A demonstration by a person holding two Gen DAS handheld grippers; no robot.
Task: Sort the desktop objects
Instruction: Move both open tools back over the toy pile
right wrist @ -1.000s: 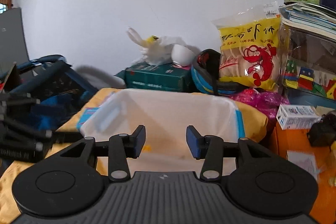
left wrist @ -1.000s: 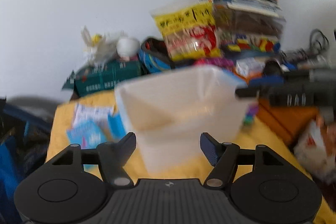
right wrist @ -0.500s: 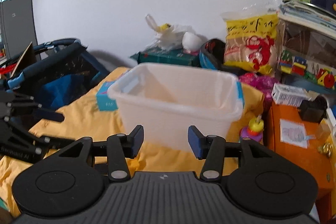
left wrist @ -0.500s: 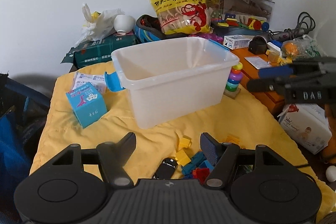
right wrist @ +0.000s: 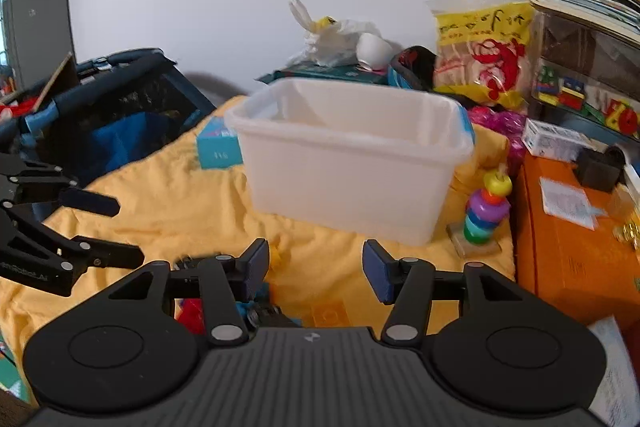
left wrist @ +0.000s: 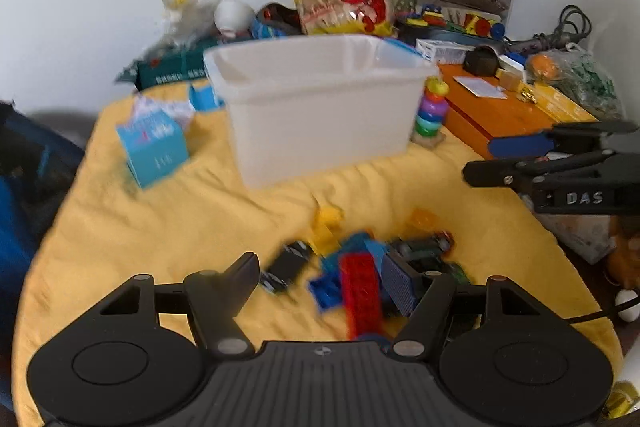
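Left gripper (left wrist: 326, 279): jaws stood apart, empty, angled down over a heap of toy bricks (left wrist: 352, 279) on the yellow cloth (left wrist: 168, 227) covering the counter. A red brick (left wrist: 362, 297) and blue pieces lay between the jaws; a small black toy car (left wrist: 286, 267) lay just inside the left jaw, and a dark toy vehicle (left wrist: 426, 249) lay just ahead of the right jaw.

Right gripper (right wrist: 316, 269): jaws stood apart, having just been opening, with nothing between them but cloth. The heap showed below its left jaw, partly hidden.

The white plastic bin (left wrist: 320, 107) stood upright ahead of both pairs of jaws, well apart from them. A ring-stacking toy (left wrist: 430, 113) stood just beside the bin, ahead and right of the jaws; a light blue box (left wrist: 154, 147) stood ahead and left.
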